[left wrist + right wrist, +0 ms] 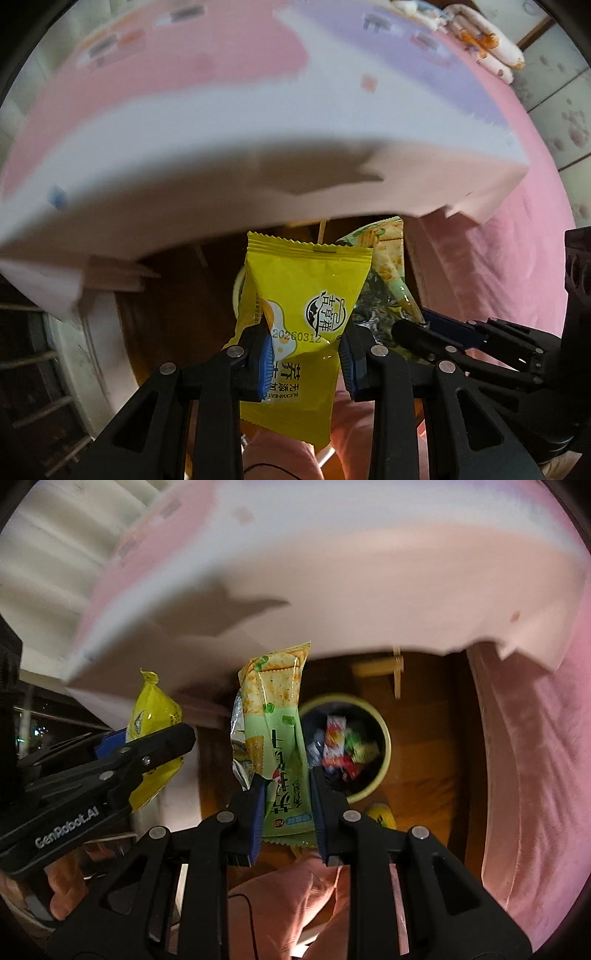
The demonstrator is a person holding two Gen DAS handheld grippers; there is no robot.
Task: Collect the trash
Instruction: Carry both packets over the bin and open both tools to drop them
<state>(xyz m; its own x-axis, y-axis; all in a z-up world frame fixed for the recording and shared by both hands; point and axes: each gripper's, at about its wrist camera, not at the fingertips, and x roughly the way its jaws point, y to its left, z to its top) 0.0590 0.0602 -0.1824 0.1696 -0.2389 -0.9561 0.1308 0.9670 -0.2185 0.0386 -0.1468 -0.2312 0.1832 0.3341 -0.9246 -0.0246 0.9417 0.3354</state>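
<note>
The left gripper (306, 354) is clamped on a yellow snack packet (301, 314), holding it upright by its lower half. Just beside it, at about three o'clock, the right gripper (287, 805) pinches a green cracker wrapper (275, 731) the same way, its torn foil edge showing on the left side. Beyond the green wrapper, toward one o'clock in the right wrist view, a round bin (384, 738) sits on the wooden floor (424, 709) with bright wrappers inside. A pink and white foam mat (295, 572) fills the top, blurred, with a pink bedcover (524, 757) at three o'clock.
</note>
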